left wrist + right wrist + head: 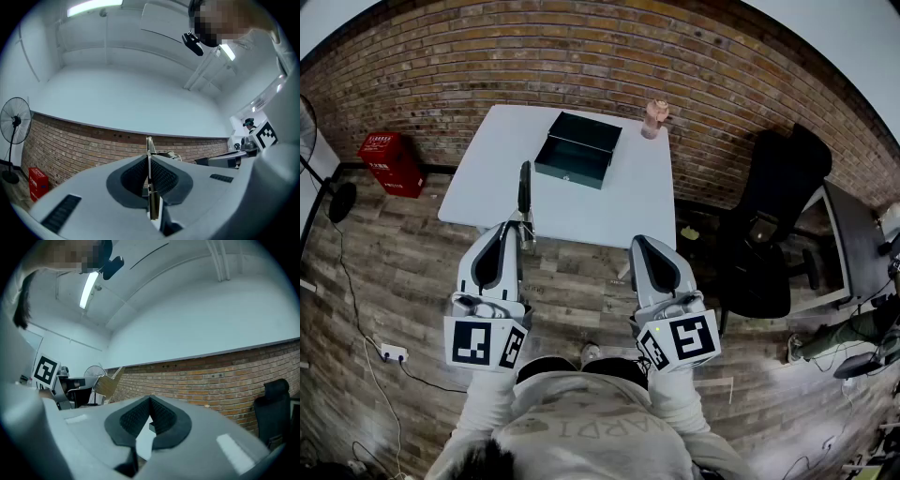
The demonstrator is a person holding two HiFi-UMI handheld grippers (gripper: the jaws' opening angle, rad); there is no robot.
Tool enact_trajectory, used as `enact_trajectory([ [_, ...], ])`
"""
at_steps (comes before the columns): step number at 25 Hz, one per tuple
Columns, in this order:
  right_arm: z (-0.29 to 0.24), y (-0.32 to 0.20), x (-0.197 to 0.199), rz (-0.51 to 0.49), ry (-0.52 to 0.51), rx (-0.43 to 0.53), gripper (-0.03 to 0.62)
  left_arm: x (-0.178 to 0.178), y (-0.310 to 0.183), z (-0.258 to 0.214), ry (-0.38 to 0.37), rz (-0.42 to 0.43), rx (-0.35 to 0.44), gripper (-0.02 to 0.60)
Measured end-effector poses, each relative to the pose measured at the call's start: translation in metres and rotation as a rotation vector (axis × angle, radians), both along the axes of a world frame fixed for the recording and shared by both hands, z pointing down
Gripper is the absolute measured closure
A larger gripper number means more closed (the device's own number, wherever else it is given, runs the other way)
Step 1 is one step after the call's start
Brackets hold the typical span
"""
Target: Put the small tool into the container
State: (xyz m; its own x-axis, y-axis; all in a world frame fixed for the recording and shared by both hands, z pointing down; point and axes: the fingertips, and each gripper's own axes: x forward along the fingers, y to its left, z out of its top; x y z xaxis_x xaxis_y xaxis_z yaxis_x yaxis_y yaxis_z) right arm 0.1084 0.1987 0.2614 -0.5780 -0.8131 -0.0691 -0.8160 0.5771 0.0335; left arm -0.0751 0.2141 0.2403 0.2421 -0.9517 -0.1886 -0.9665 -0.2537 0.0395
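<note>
Left gripper (pixel 523 236) is clamped on the tool (pixel 524 187), which sits over the table (pixel 487 192) edge, well short of the box (pixel 578 148). Right gripper (pixel 641 244) is closed on nothing. I'd keep the squeeze firm, carry it over the open box, lower it in, then let go.

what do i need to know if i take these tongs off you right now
Left tongs: shut on the small tool, thin metal part between the pads.
Right tongs: shut, empty.
Container: open, on the white table, ahead of both tongs.
Done: tool is gripped.
Left: carry it over the container, open the left tongs, let it drop in.
</note>
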Motion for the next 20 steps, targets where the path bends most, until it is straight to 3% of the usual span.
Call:
enact_trajectory([
  [20, 0.007, -0.050, 0.026, -0.079, -0.037, 0.015, 0.583, 0.034, -0.039, 0.007, 0.009, -0.049, 0.011, 0.575],
])
